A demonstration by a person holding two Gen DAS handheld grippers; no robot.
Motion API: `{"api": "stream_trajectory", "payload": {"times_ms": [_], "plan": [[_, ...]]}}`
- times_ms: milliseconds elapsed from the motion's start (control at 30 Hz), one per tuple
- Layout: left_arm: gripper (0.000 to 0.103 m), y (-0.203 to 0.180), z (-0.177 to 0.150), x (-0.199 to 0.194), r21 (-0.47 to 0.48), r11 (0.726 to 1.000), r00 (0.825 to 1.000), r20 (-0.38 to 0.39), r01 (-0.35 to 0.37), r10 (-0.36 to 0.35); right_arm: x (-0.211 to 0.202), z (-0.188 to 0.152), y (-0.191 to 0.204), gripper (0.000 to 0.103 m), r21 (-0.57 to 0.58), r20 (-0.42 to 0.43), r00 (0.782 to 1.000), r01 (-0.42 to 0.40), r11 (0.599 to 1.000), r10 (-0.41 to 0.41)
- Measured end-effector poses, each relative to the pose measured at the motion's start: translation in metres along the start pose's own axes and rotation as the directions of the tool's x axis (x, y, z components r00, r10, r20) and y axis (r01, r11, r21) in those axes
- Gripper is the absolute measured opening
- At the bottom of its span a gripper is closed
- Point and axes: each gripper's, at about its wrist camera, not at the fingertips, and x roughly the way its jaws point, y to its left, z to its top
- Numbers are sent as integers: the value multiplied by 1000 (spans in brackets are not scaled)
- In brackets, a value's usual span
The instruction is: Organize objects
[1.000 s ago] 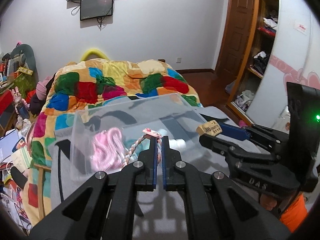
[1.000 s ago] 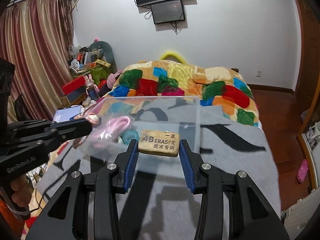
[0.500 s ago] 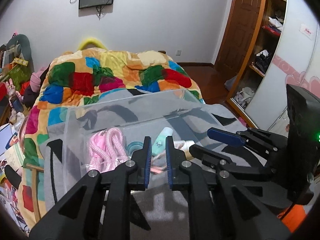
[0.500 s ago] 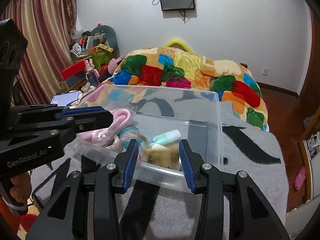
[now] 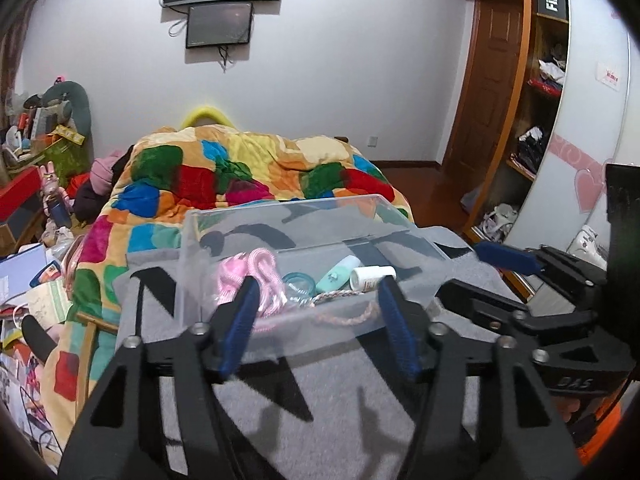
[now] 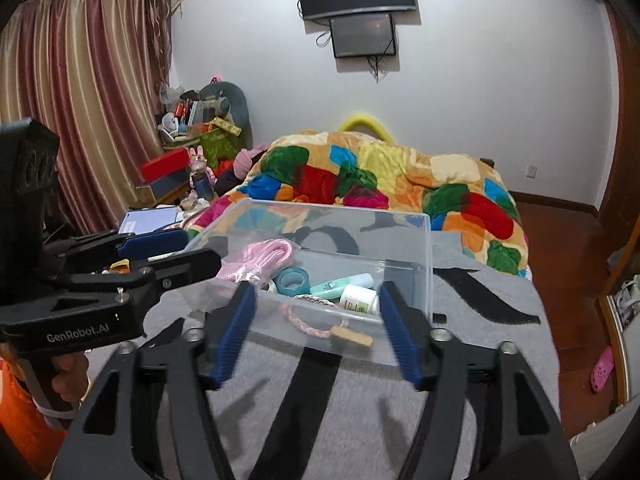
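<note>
A clear plastic box (image 5: 208, 256) (image 6: 424, 248) stands on a grey patterned cloth (image 5: 320, 412) (image 6: 348, 412). Inside lie a pink rope (image 5: 256, 268) (image 6: 260, 256), a teal tape roll (image 6: 292, 278), a green tube (image 6: 340, 282), a white bottle (image 6: 358, 298), a braided cord (image 6: 308, 324) and a tan eraser (image 6: 352, 338). My left gripper (image 5: 316, 300) is open and empty just in front of the box. My right gripper (image 6: 316, 306) is open and empty, also in front of the box. Each gripper shows in the other's view, the right one (image 5: 520, 280), the left one (image 6: 160, 256).
A bed with a colourful patchwork quilt (image 5: 240, 176) (image 6: 380, 184) lies behind the box. Cluttered shelves and boxes (image 6: 188, 148) stand at the left by the curtain (image 6: 80, 100). A wardrobe (image 5: 540, 120) and door are at the right.
My left gripper let the braided cord fall into the box and opened wide. My right gripper dropped the eraser into the box and opened wider. Both drew back from the box.
</note>
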Motion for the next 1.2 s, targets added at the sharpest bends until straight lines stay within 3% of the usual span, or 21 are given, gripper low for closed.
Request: {"api": "stream_trajectory", "payload": {"times_ms": [67, 267, 533, 1200], "plan": [[71, 3, -6, -4, -12, 1000, 1000, 15, -1, 1, -6, -3, 1, 81, 9, 16, 1000, 22, 1000, -22], [85, 7, -24, -8, -30, 999, 999, 37, -26, 27, -11, -17, -1, 85, 44, 19, 1000, 17, 999, -18], [85, 7, -42, -4, -46, 998, 999, 27, -29, 31, -7, -35, -2, 85, 65, -14, 1000, 22, 998, -21], [88, 6, -47, -3, -54, 999, 1000, 24, 3, -2, -6, -37, 6, 86, 50, -16, 1000, 22, 999, -22]]}}
